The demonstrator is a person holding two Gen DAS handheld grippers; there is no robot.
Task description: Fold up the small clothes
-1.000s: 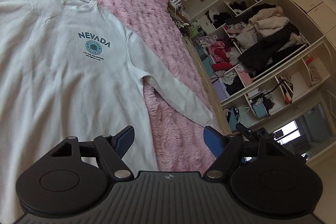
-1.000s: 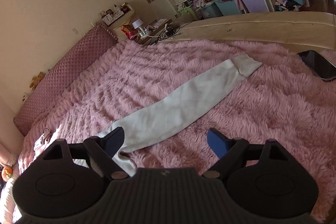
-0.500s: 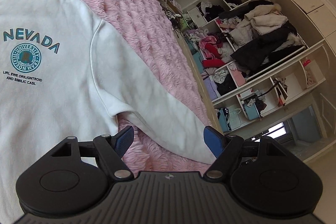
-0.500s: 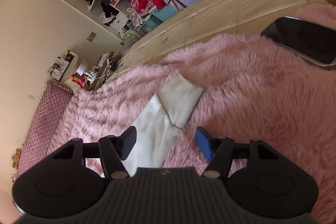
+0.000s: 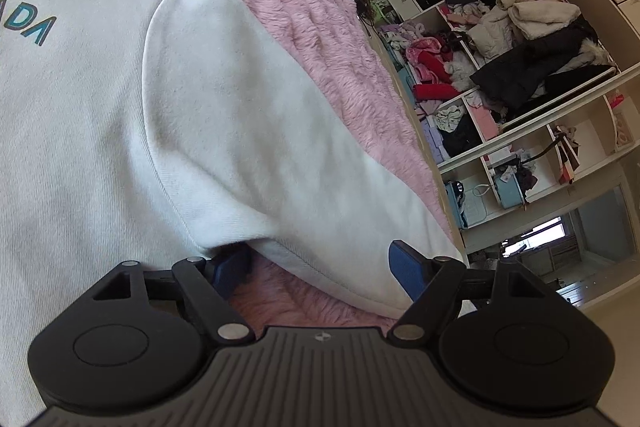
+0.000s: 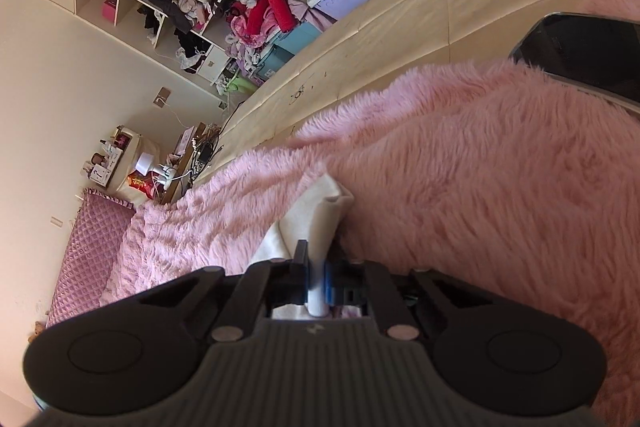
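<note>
A white sweatshirt (image 5: 120, 115) with teal lettering lies flat on a fluffy pink blanket (image 5: 320, 27). Its sleeve (image 5: 312, 187) runs down to the right. My left gripper (image 5: 320, 263) is open, straddling the sleeve's lower edge by the armpit; its left blue pad is tucked under the cloth there. In the right wrist view the sleeve's cuff (image 6: 320, 211) is bunched and pinched upright between the blue pads of my right gripper (image 6: 317, 283), which is shut on it.
A dark phone (image 6: 584, 55) lies on the blanket at the right. Beyond the blanket runs the beige bed edge (image 6: 400, 39). Open shelves (image 5: 520, 67) stuffed with clothes line the wall. A nightstand (image 6: 132, 163) with small items stands by the pink headboard (image 6: 88, 251).
Both grippers came down and forward onto the sleeve. The right one rolled and went from wide open to shut on the cuff. The left stayed open and reached the armpit edge.
</note>
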